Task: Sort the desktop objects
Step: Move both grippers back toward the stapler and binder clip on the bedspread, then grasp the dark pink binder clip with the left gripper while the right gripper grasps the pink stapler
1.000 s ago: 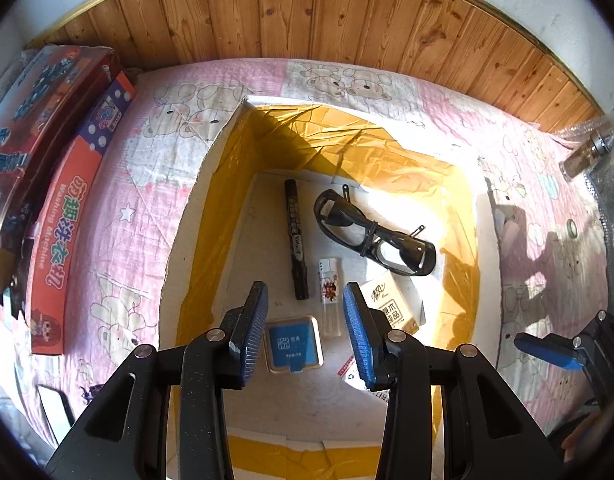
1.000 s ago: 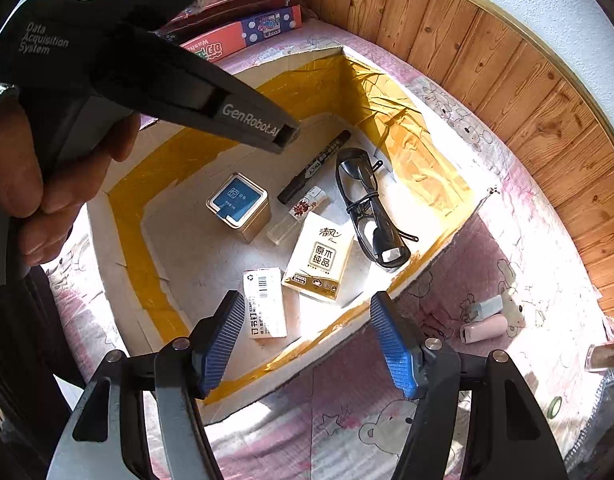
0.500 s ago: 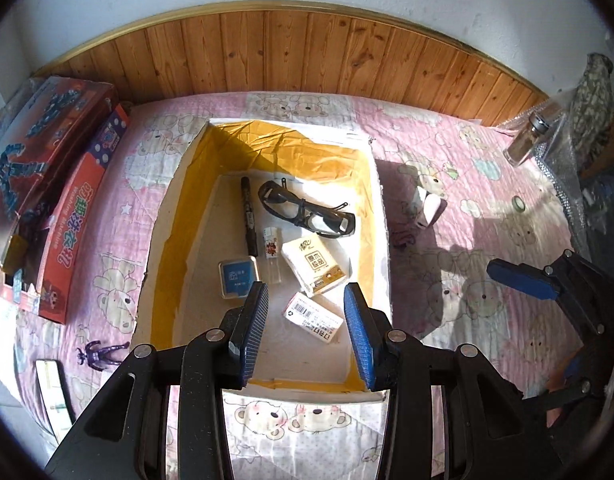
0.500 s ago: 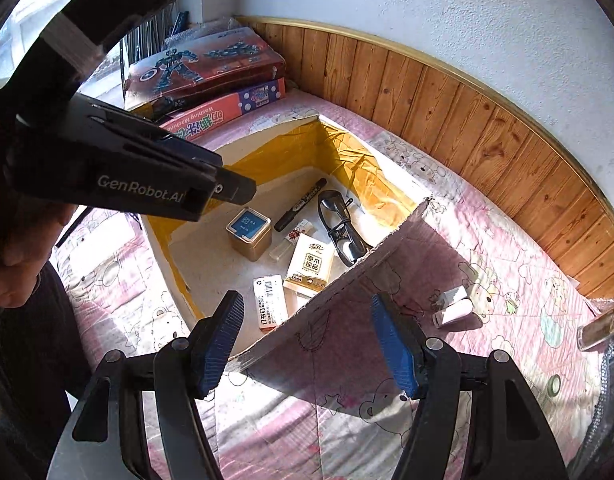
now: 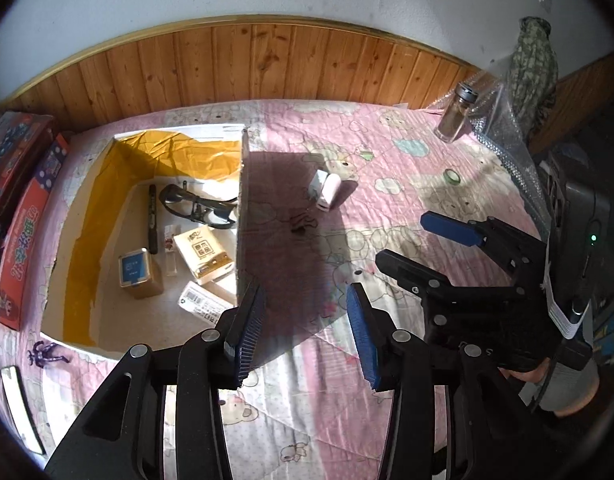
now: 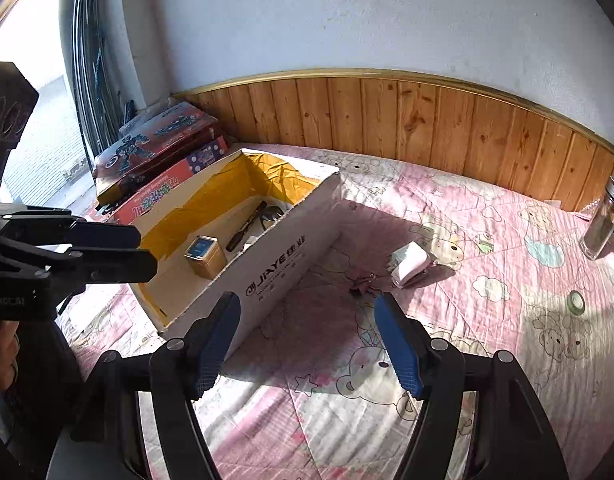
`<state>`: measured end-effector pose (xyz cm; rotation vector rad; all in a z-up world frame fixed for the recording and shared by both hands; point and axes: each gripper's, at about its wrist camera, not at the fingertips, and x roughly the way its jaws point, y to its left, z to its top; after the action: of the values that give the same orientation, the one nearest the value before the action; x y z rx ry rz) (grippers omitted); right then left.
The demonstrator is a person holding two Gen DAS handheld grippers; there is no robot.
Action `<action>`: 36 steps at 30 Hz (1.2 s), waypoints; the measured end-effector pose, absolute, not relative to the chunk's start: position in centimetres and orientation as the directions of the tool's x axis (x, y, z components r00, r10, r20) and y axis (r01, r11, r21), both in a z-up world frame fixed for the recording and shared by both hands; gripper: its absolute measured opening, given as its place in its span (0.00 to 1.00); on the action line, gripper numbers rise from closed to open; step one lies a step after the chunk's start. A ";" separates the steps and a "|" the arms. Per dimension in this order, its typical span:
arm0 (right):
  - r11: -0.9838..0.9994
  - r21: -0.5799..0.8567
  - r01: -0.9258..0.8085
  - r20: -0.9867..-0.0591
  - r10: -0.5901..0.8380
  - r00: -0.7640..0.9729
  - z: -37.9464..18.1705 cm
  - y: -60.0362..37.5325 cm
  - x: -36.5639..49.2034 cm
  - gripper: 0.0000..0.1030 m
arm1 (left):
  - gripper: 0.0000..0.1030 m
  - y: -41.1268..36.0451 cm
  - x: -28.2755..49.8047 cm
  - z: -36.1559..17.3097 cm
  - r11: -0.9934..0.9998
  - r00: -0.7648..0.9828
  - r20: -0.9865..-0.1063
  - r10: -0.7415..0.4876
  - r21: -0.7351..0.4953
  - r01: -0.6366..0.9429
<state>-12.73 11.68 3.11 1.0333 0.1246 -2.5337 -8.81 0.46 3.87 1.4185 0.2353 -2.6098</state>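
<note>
Both hand-held grippers empty, left (image 5: 303, 330) and right (image 6: 307, 344) spreading wider. Marker (image 5: 152, 218), glasses (image 5: 197, 208), tin (image 5: 137, 268) already boxed (image 6: 283, 256). Pink-and-white piece (image 6: 409, 266), small tape roll (image 6: 576, 301), bottle (image 6: 603, 220) still out on the bed.

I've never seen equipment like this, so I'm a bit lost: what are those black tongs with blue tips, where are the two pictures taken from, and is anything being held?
They are hand-held grippers, one in each of a person's hands, each with a camera looking along its two fingers. One picture comes from the left gripper, the other from the right gripper. Both are opening, with nothing between their fingers. On the pink quilt stands a cardboard box holding glasses, a marker, a small tin and little packets. Outside it lie a white charger, a tape roll and a glass jar.
</note>
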 end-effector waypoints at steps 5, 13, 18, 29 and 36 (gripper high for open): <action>-0.938 0.095 0.335 -0.728 -0.294 -0.619 0.8 15.0 -16.1 0.69 | 0.44 2.7 -12.9 0.7 -0.978 -0.495 -0.868 -0.036 -0.072 0.197; -0.949 0.057 0.311 -0.802 -0.229 -0.551 -4.2 16.6 -24.4 0.69 | 0.44 1.9 -19.6 -5.9 -0.952 -0.413 -0.910 -0.018 -0.111 0.285; -0.950 0.144 0.278 -0.840 -0.266 -0.473 -7.5 16.8 -29.6 0.69 | 0.44 1.1 -22.7 -9.4 -0.953 -0.368 -0.928 -0.052 -0.064 0.296; -0.962 0.194 0.193 -0.864 -0.261 -0.431 -11.1 17.7 -34.0 0.24 | 0.47 -2.7 -27.4 -14.1 -0.917 -0.353 -0.933 -0.068 -0.081 0.391; -0.976 0.107 0.187 -0.881 -0.180 -0.437 -10.7 21.4 -33.5 0.23 | 0.43 -2.3 -27.1 -14.9 -0.933 -0.410 -0.909 -0.081 -0.075 0.353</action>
<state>-33.50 21.44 -10.73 1.5274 0.0097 -2.4939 -27.13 -2.32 -14.86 1.5315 0.3734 -2.4095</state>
